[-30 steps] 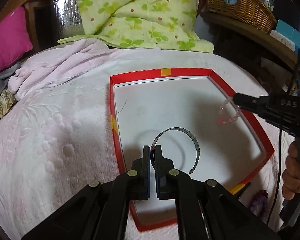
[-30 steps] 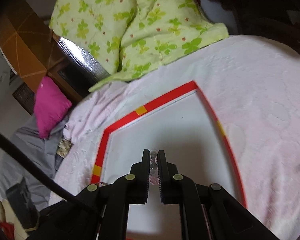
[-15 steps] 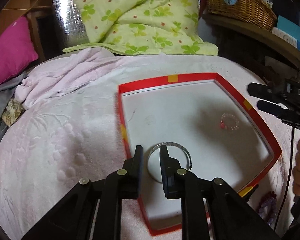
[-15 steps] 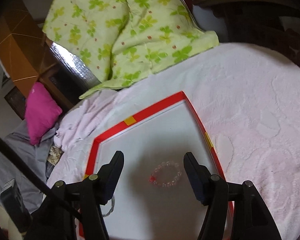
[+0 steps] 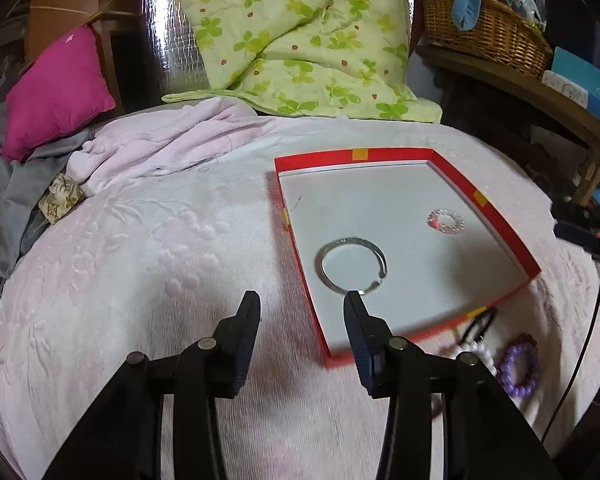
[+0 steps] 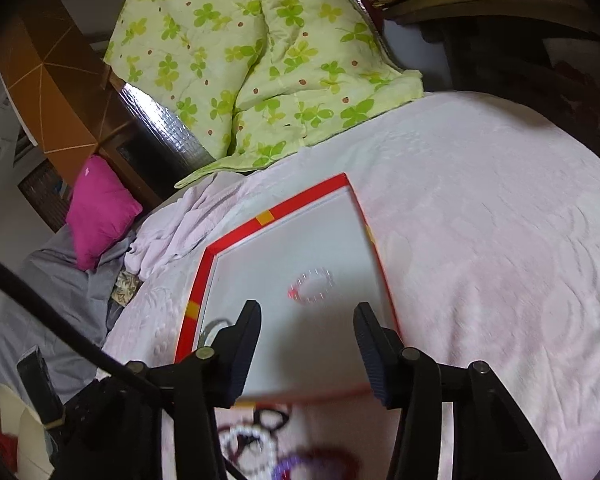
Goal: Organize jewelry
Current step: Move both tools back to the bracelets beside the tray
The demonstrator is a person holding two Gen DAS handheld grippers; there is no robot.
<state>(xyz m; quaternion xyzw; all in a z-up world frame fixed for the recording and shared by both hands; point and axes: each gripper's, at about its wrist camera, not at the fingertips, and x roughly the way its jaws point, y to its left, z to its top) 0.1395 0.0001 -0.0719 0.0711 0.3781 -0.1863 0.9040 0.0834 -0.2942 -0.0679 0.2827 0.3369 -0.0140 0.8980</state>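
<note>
Pink bedspread (image 5: 160, 264) covers the bed, with a green quilt (image 5: 300, 36) and a magenta pillow (image 5: 56, 88) at the back; on it lies a red tray (image 5: 496, 220) with a white floor; inside, a silver bangle (image 5: 352, 266) lies flat near the left wall and a clear bead bracelet (image 5: 445, 221) lies apart towards the right wall; purple beads (image 5: 520, 368) and white pearls (image 5: 480, 354) rest on the spread just outside the near wall; the left gripper (image 5: 300, 304) hangs wide and empty over the near-left wall; the right gripper (image 6: 306, 314) hangs wide and empty above the tray.
</note>
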